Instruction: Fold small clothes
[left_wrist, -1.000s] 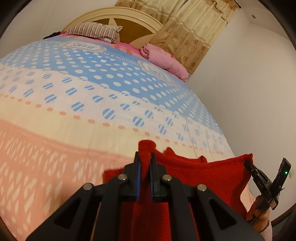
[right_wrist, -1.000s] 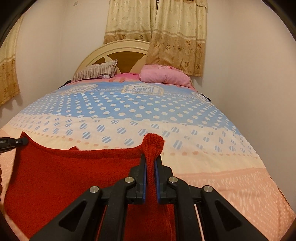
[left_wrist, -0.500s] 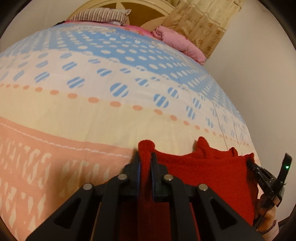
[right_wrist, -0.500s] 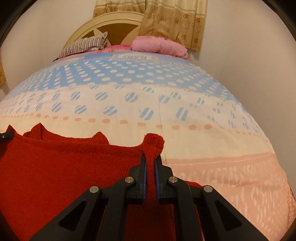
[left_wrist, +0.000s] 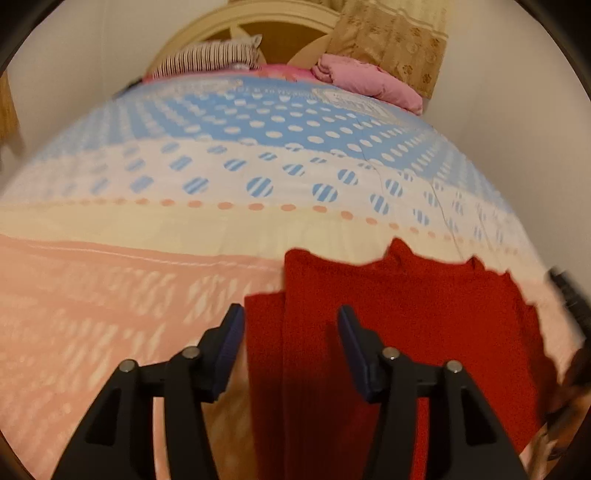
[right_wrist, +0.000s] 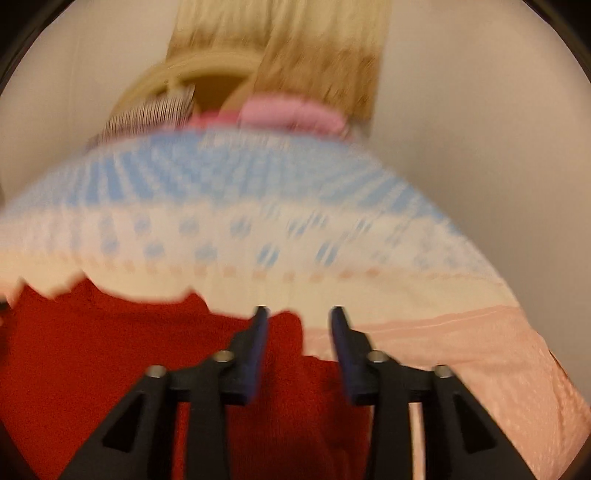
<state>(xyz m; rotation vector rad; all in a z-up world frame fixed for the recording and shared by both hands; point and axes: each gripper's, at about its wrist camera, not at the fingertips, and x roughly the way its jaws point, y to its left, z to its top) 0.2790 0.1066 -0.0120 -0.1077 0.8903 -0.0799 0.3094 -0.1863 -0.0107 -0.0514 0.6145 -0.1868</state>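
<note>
Red knit: that's the garment (left_wrist: 406, 314), a small sweater-type thing lying on the bed near the foot end, on the peach band of the cover. Top edge is kinda jagged, with little points sticking up toward the cream stripe.
Bedspread (left_wrist: 184, 221): peach at the near end, then a cream stripe with a row of orange dots, then white with striped blue circles, then blue with white spots up by the pillows.
Left gripper (left_wrist: 291, 328): jaws have just been opening and now stand spread. The left edge of the red knit runs up between them, but neither blue pad presses on it, so nothing's pinched.
Left side of the knit: a narrower strip (left_wrist: 264, 332) sits lower and slightly off to the left of the main panel, looks like a folded layer.
Right gripper (right_wrist: 297, 328): same deal, jaws have just been opening and are apart now. The garment's right top corner pokes up between the fingers, loose, not clamped. This view is really blurry.
Far end: striped pillow (left_wrist: 210, 59) on the left, pink pillow (left_wrist: 369, 79) on the right, cream headboard (left_wrist: 258, 22) behind them, beige patterned curtain (left_wrist: 391, 40) on the right.
Right edge of the left view: a dark blurred bit there, can't tell what exactly.
</note>
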